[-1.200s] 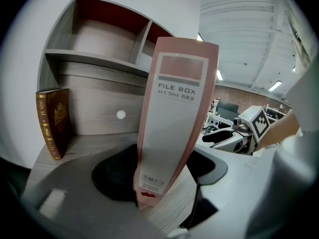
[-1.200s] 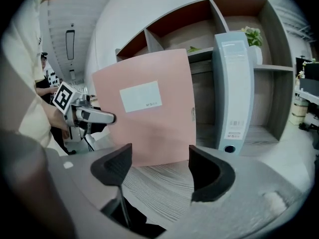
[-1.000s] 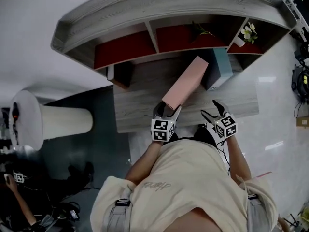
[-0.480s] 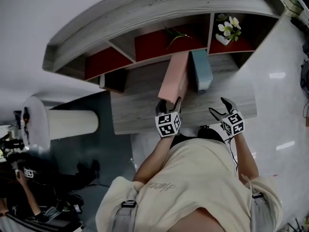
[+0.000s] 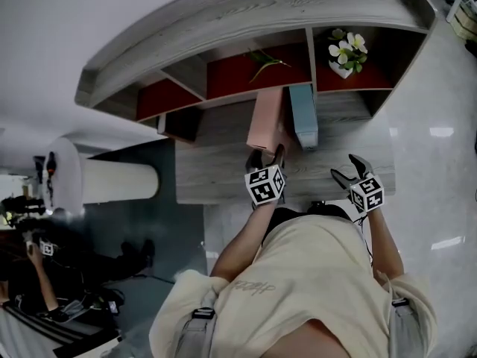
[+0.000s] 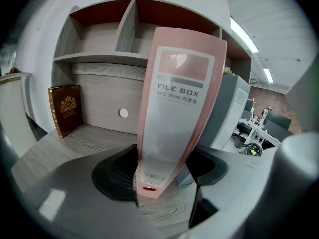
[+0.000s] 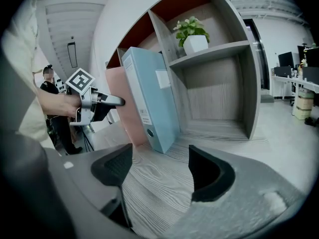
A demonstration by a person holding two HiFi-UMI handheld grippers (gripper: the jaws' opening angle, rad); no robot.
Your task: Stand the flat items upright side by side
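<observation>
Left gripper (image 5: 265,156): you had its jaws clamped on the pink file box (image 5: 267,121).
Right gripper (image 5: 345,168): you had its jaws apart, empty.

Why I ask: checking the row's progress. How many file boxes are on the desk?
2. The pink file box stands held in the left tongs; the blue file box stands beside it, on its right in the head view. None seems hidden.

A pink file box (image 5: 266,121) and a blue file box (image 5: 302,114) are stood upright side by side (the blue on the right) near the back edge of the wood-grain desk (image 5: 216,171). A brown book (image 6: 66,108) is stood toward its back left corner.
</observation>
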